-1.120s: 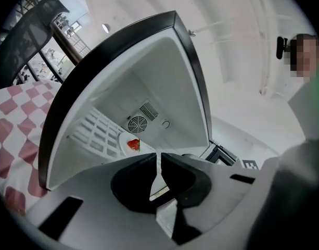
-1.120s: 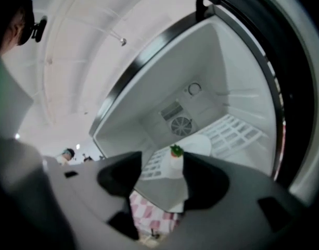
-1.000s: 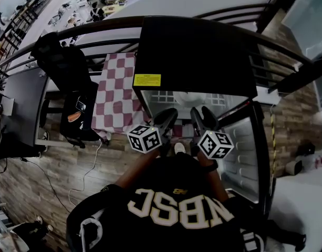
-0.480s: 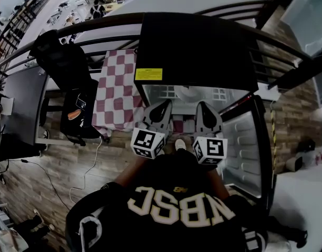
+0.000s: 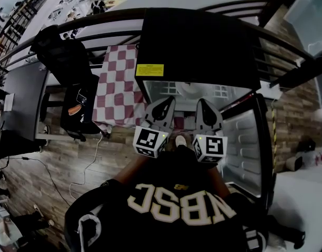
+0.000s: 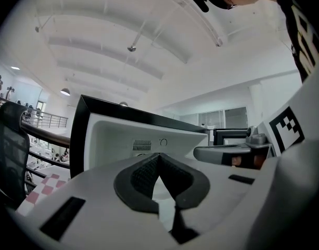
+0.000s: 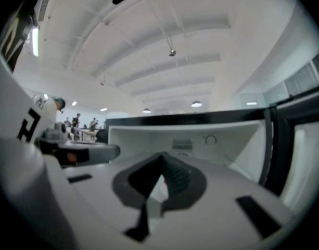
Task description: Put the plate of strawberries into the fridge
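A small black fridge [image 5: 197,41] stands open in front of me, its white inside [image 6: 143,134] showing in both gripper views. In the head view a white round plate [image 5: 189,90] lies on a shelf inside; I cannot make out any strawberries on it. My left gripper [image 5: 165,102] and right gripper [image 5: 201,103] hang side by side just before the opening. Both are shut with nothing between the pads, which meet in the left gripper view [image 6: 159,160] and in the right gripper view [image 7: 162,163]. Neither gripper touches the plate.
The fridge door [image 5: 245,140] swings out to the right. A red-and-white checked table [image 5: 116,88] stands left of the fridge, with a black chair and jacket [image 5: 63,56] beyond it. A curved railing [image 5: 97,28] runs behind, and a yellow label [image 5: 149,70] sits on the fridge top.
Both grippers' jaws have gone from open to shut, with nothing in them. Both have lifted and tilted a little in front of the opening.
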A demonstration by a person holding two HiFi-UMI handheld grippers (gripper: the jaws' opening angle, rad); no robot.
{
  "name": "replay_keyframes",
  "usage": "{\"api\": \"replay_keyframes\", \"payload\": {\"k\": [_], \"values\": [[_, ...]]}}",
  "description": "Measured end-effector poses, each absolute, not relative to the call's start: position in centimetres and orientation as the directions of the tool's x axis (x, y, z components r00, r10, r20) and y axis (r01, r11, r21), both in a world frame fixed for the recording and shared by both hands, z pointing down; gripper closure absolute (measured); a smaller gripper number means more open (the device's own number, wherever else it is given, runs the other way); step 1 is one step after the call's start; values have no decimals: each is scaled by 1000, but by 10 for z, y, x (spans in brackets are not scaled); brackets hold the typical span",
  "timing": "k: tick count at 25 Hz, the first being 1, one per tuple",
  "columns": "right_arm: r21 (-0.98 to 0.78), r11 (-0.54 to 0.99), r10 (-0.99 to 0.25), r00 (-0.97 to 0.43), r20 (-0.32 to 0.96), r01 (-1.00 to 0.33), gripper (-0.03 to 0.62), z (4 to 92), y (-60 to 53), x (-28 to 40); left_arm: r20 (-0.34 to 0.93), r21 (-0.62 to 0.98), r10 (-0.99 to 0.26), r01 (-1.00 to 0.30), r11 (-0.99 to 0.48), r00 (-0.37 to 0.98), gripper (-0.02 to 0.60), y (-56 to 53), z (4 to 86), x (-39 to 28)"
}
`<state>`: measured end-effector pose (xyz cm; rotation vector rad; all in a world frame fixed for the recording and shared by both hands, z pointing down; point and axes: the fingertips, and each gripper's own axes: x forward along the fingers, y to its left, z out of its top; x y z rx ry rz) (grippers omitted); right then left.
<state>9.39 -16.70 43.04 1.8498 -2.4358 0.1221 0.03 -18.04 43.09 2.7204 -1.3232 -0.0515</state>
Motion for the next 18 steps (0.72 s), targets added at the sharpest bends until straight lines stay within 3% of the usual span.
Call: {"api": "replay_keyframes", "payload": {"k": [18], "values": [[-40,257,-953,-260,157,-966,574,453,-184,107,82,155,-785,-786,-599,614,565,-193,462,10]]}}
